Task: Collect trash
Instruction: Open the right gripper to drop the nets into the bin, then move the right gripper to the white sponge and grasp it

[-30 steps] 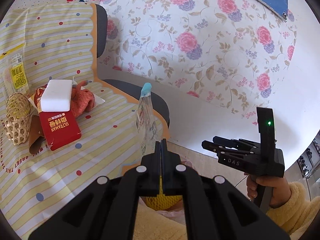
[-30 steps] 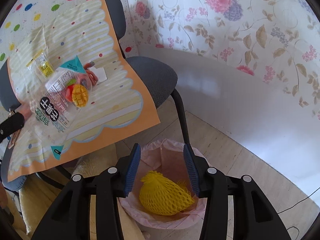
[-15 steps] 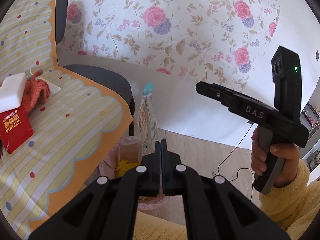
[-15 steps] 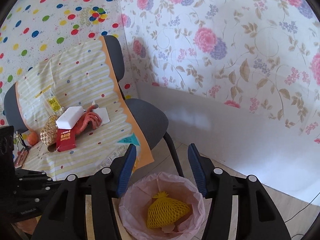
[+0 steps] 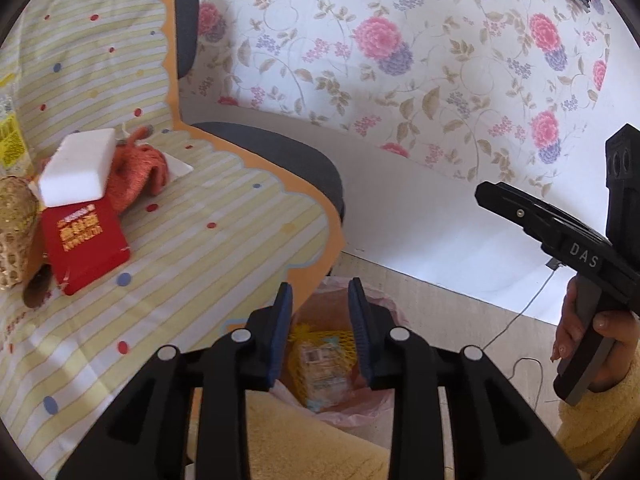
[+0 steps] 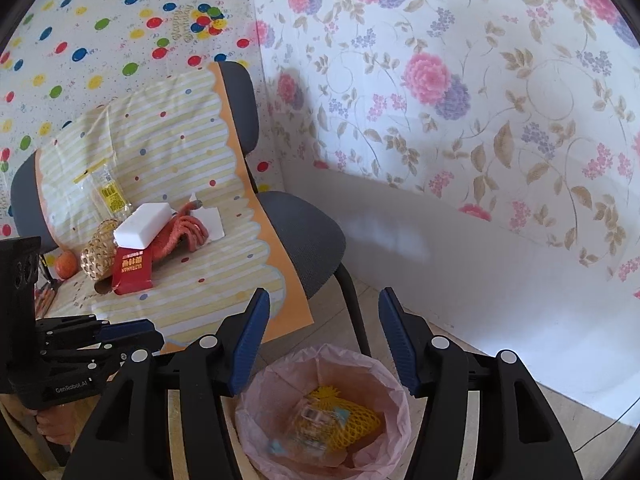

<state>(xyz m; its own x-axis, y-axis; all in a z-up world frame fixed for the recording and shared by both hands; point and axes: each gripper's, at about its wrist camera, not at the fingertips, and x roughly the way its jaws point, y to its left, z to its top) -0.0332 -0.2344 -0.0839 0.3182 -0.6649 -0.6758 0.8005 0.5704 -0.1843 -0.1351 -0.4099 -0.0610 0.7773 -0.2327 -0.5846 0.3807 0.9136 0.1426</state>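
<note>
Bin [image 6: 324,412]: yellow net [image 6: 352,420], clear wrapper [image 6: 316,428] inside | chair beside bin: red packet [image 6: 132,272], white block [image 6: 142,226] left | left gripper [image 5: 320,334] opening, empty | right gripper [image 6: 320,344] parted, empty

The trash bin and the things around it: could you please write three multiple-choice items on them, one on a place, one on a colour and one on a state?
1. Where does the clear snack wrapper lie?
A. On the chair seat
B. In the pink-lined bin, on the yellow foam net
C. Between the left gripper's pads

2. What colour is the packet under the white foam block?
A. Red
B. Green
C. Blue

3. How does the left gripper stand?
A. Shut on the wrapper
B. Clamped on the bin's rim
C. Jaws apart and opening, nothing between them

Answers:
1 B: the right wrist view shows the wrapper inside the bin, over the net.
2 A: both views show a red packet with gold lettering.
3 C: the left wrist view shows a bare gap between the blue pads, above the bin.
</note>
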